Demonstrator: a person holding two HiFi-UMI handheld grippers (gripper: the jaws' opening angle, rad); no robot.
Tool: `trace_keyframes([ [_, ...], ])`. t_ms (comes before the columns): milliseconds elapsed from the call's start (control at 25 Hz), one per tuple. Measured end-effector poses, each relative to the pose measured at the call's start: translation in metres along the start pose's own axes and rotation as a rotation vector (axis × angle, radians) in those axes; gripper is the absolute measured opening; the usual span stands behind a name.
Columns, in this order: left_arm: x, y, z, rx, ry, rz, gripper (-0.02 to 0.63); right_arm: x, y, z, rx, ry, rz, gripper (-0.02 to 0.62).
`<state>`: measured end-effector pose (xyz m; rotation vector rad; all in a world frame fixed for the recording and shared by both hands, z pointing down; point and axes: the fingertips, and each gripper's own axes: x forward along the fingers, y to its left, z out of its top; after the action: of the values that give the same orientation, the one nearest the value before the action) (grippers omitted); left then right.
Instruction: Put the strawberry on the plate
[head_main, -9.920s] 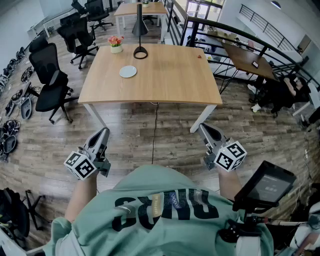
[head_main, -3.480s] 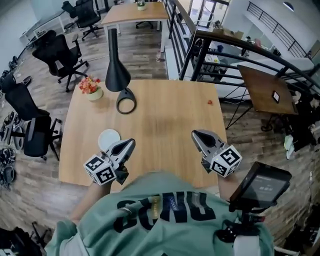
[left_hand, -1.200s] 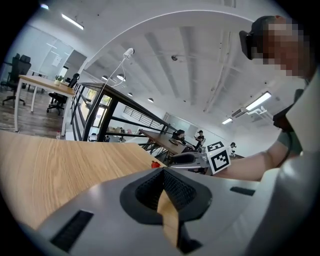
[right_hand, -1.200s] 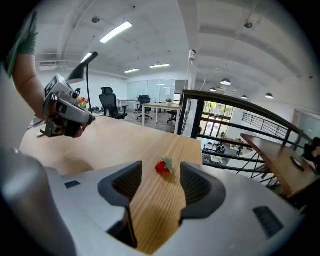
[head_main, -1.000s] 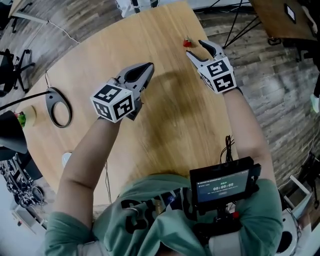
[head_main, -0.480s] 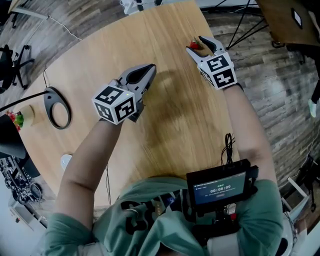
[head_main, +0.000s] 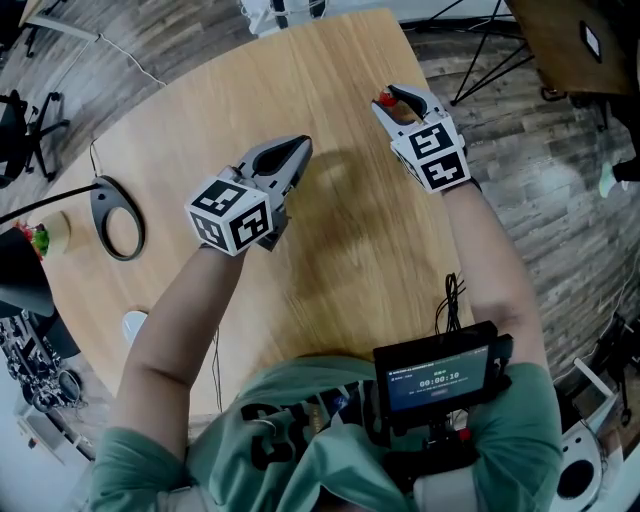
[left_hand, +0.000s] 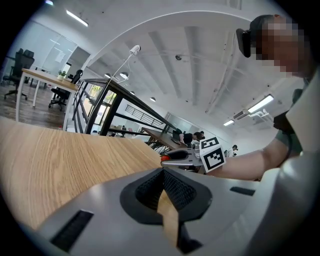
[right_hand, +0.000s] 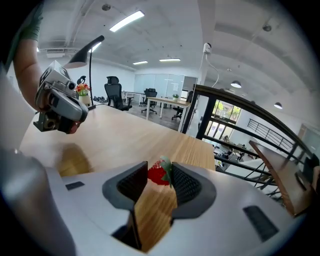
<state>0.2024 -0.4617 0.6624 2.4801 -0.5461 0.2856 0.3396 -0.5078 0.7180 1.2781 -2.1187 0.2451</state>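
Observation:
The small red strawberry (head_main: 385, 99) with a green leaf lies at the table's far right corner. My right gripper (head_main: 393, 100) sits around it on the wood. In the right gripper view the strawberry (right_hand: 159, 175) fills the gap at the tips of the right gripper (right_hand: 160, 176); the jaws have just been closing and both pads press on it. My left gripper (head_main: 295, 150) hovers shut and empty over the table's middle, and in its own view the left gripper (left_hand: 163, 172) shows pads that meet. The white plate (head_main: 131, 322) peeks out near the left edge, mostly hidden by my left arm.
The wooden table (head_main: 330, 250) ends just beyond the strawberry, with floor past its right edge. A black lamp base ring (head_main: 118, 215) and a flower pot (head_main: 45, 235) stand at the left. A small screen (head_main: 440, 375) hangs at my chest.
The right gripper has slid forward over the strawberry, which lay just ahead of its open jaws; the jaws have narrowed onto it. The left gripper has stayed put.

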Motion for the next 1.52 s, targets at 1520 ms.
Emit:
trace_keyframes([
  [1520, -0.245, -0.119, 0.124, 0.197, -0.214, 0.096, 0.003, -0.17, 0.163, 0.225, -0.15, -0.144, 0.138, 0.155],
])
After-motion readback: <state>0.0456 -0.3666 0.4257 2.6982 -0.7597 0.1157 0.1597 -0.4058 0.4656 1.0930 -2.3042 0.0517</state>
